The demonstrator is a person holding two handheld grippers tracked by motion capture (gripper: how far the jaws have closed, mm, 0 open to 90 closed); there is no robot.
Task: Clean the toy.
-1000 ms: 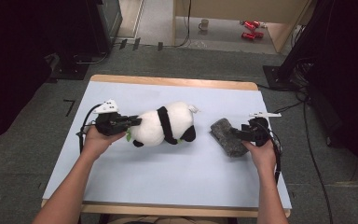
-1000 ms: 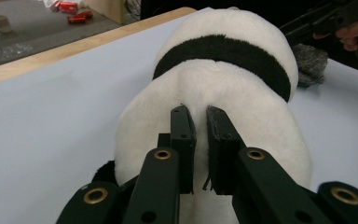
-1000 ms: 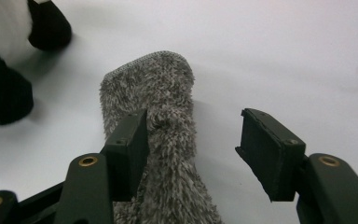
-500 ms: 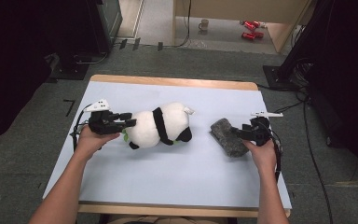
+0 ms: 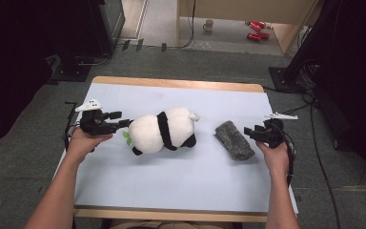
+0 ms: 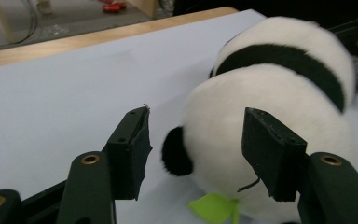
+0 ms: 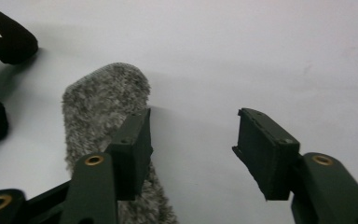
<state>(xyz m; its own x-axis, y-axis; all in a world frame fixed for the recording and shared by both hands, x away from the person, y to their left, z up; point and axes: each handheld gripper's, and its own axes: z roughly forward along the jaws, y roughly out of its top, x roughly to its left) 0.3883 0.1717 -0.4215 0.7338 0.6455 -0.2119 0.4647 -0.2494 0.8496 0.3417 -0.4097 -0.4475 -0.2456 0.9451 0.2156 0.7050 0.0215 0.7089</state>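
A big table (image 5: 171, 95) with a light blue top and a wooden edge stands on a grey floor (image 5: 28, 143). Past the far side of the table, a white mug (image 5: 209, 24) sits on the floor. Near it lie two red things (image 5: 254, 30), side by side; they are too small to tell what they are. A wooden piece of furniture (image 5: 248, 10) stands behind them. Black cables (image 5: 319, 157) run over the floor at the right side of the table. A dark stand with a flat foot (image 5: 76, 71) is at the far left, next to a dark cabinet (image 5: 107, 24).
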